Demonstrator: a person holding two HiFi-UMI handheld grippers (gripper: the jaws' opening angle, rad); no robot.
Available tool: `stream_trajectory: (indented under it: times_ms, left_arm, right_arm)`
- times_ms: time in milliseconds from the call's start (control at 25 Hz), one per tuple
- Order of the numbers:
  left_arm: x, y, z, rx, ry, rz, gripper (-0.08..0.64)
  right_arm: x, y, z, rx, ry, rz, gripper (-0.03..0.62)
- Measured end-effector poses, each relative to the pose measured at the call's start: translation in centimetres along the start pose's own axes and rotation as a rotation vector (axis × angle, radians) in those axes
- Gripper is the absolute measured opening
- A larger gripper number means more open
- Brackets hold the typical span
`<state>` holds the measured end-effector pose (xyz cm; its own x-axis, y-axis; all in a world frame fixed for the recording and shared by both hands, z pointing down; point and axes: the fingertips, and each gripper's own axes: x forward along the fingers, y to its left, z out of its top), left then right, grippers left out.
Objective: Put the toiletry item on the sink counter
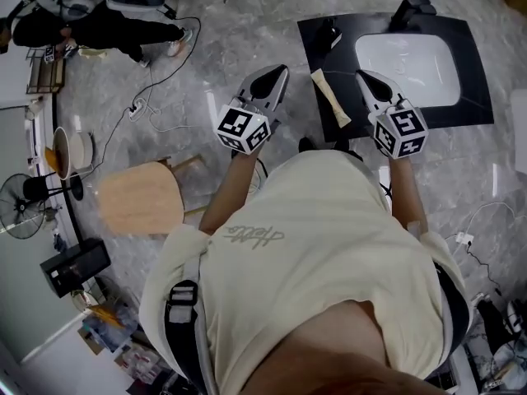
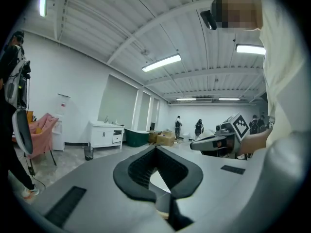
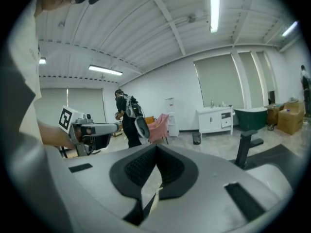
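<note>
Head view: tube (image 1: 330,97) flat, long axis alongside basin (image 1: 408,68).

Two grey tongs: left tongs (image 1: 278,71), right tongs (image 1: 362,74). One black sink surface (image 1: 478,68), one white rectangular basin (image 1: 408,64), one black faucet (image 1: 412,11), one tan tube-shaped toiletry item (image 1: 330,97). One light wooden stool (image 1: 140,196), one black floor fan (image 1: 18,206).
</note>
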<state>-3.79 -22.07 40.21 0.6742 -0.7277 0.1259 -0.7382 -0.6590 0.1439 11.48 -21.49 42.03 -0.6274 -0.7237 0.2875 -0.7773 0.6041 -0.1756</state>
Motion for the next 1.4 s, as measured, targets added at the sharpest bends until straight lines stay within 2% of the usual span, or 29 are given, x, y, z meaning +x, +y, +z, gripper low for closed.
stream_trajectory:
  times_ms: [120, 200, 360, 560, 720, 1000, 1400]
  left_arm:
    - [1.1, -0.4, 1.1, 0.027, -0.014, -0.010, 0.003]
    - [1.2, -0.4, 2.2, 0.035, -0.034, -0.007, 0.003]
    - [0.6, -0.4, 5.4, 0.020, -0.097, 0.016, 0.003]
    - [0.3, 0.2, 9.1, 0.060, -0.182, 0.060, 0.003]
    - [-1.2, 0.4, 10.7, 0.093, -0.209, 0.085, 0.003]
    - [-2.7, 0.7, 10.2, 0.110, -0.193, 0.099, 0.003]
    - [-2.2, -0.3, 9.4, 0.122, -0.184, 0.038, 0.003]
  right_arm:
    - [-1.2, -0.7, 3.1, -0.099, -0.066, -0.038, -0.006]
    - [-1.7, -0.4, 4.8, -0.131, -0.097, -0.034, -0.006]
    - [-2.5, 0.5, 7.1, -0.124, -0.140, -0.002, -0.006]
    - [-2.4, 0.7, 8.4, -0.120, -0.181, 0.018, -0.006]
    - [-2.1, 1.7, 9.2, -0.129, -0.209, 0.024, -0.006]
    - [-2.2, 2.5, 9.6, -0.127, -0.227, 0.017, -0.006]
    - [-2.5, 3.1, 8.9, -0.144, -0.199, 0.006, -0.006]
